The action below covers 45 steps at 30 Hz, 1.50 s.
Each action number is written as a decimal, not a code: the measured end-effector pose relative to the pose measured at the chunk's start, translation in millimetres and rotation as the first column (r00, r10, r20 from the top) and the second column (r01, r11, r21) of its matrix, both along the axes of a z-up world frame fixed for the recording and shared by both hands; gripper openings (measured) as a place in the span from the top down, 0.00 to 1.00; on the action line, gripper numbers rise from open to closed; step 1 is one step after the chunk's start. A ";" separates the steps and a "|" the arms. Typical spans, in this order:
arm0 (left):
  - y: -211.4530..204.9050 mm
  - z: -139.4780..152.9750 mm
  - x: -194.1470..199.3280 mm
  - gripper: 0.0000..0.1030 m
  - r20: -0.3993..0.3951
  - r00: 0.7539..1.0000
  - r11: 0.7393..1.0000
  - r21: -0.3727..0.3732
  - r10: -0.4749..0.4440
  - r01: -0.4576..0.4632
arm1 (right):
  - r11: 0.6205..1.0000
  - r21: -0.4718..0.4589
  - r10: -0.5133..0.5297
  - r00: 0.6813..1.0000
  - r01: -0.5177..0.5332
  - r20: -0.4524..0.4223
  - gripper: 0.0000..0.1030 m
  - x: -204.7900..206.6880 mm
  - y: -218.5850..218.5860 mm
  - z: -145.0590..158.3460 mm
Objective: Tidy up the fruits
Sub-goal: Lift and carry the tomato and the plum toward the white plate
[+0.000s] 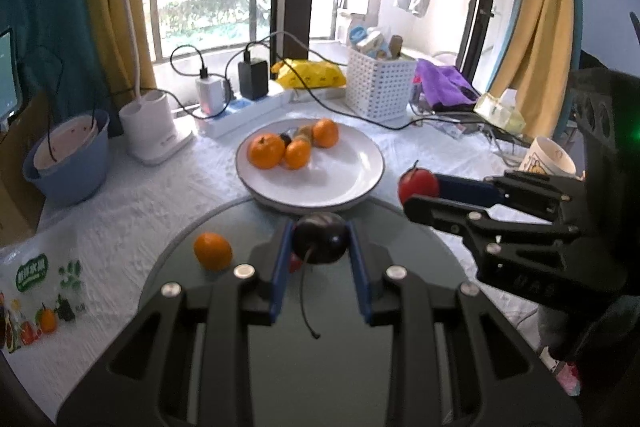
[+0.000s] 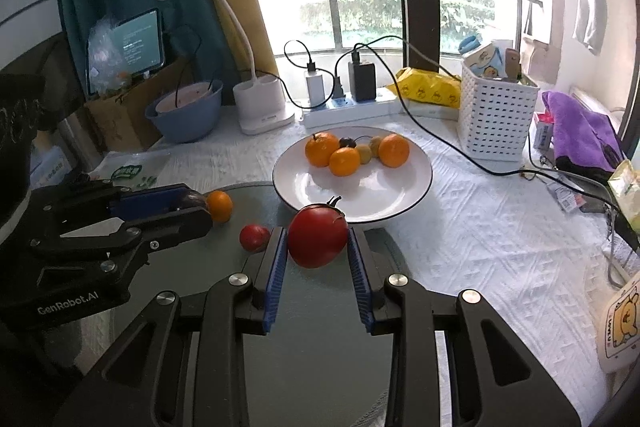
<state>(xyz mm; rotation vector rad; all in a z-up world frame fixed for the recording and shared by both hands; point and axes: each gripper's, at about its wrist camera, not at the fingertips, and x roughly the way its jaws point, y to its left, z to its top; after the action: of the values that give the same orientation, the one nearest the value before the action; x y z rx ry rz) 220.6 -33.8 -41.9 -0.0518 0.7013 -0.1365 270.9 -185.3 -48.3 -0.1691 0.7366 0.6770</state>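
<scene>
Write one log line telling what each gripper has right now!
left gripper: shut on dark cherry | right gripper: shut on red fruit | white plate: oranges on it | task: both fruits not yet placed

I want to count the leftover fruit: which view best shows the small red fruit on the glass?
The right wrist view: the small red fruit lies in the open beside the orange. In the left wrist view only a sliver peeks past the left gripper's finger.

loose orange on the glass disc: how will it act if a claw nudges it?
The orange looks round and sits free on the smooth glass disc, so it would probably roll rather than slide. Its rind looks firm, likely tolerating a moderate squeeze. The small red fruit lies nearby, so it could bump that.
</scene>
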 end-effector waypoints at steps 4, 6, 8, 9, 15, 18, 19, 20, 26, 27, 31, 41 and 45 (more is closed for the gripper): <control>-7.6 4.1 4.8 0.72 0.008 1.000 1.000 0.007 -0.007 0.007 | 1.000 0.013 0.001 1.000 -0.001 0.005 0.68 4.2 -5.5 2.0; -10.9 4.3 7.9 0.72 0.005 1.000 1.000 0.011 -0.011 0.011 | 1.000 0.018 0.000 1.000 0.000 0.005 0.68 6.9 -8.6 1.9; -13.5 3.8 11.3 0.72 0.002 1.000 1.000 0.015 -0.012 0.012 | 1.000 0.020 0.000 1.000 0.000 0.004 0.68 9.6 -11.8 1.3; -14.9 3.5 13.8 0.72 0.000 1.000 1.000 0.017 -0.013 0.013 | 1.000 0.020 -0.001 1.000 0.001 0.005 0.68 11.1 -13.4 0.9; -19.6 3.3 23.6 0.72 -0.004 1.000 1.000 0.023 -0.017 0.017 | 1.000 0.019 -0.011 1.000 0.011 0.007 0.68 21.3 -20.4 -2.0; -20.9 2.5 30.4 0.72 -0.008 1.000 1.000 0.023 -0.018 0.018 | 1.000 0.020 -0.012 1.000 0.012 0.004 0.68 28.4 -22.4 -3.9; -21.4 1.9 32.9 0.72 -0.010 1.000 1.000 0.022 -0.018 0.018 | 1.000 0.020 -0.012 1.000 0.012 0.004 0.68 30.2 -22.8 -4.3; -21.8 1.3 35.1 0.72 -0.012 1.000 1.000 0.021 -0.018 0.018 | 1.000 0.021 -0.012 1.000 0.012 0.003 0.68 30.2 -22.9 -4.3; -22.7 -7.1 52.7 0.72 -0.033 0.999 1.000 0.009 -0.021 0.021 | 1.000 0.015 -0.013 1.000 0.013 -0.010 0.68 46.1 -24.0 -10.6; -22.7 -9.0 55.6 0.72 -0.038 0.999 1.000 0.009 -0.021 0.021 | 1.000 0.012 -0.015 1.000 0.015 -0.013 0.68 48.9 -23.8 -12.2; -21.8 -17.1 68.5 0.72 -0.056 0.998 1.000 0.006 -0.018 0.019 | 1.000 0.008 -0.013 0.999 0.013 -0.029 0.68 59.6 -21.8 -19.3; -16.8 -34.7 96.4 0.72 -0.098 0.995 1.000 -0.005 -0.009 0.008 | 1.000 -0.002 -0.010 0.998 0.010 -0.055 0.68 81.3 -12.8 -31.2; -15.8 -40.3 104.1 0.72 -0.111 0.994 1.000 -0.005 -0.007 0.007 | 1.000 -0.005 -0.009 0.998 0.009 -0.065 0.68 88.1 -8.4 -35.9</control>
<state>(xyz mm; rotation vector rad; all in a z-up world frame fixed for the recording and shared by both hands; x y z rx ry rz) 324.7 -49.6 -82.2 -0.0615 0.8119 -0.1428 359.0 -193.7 -84.2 -0.1486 0.8013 0.6745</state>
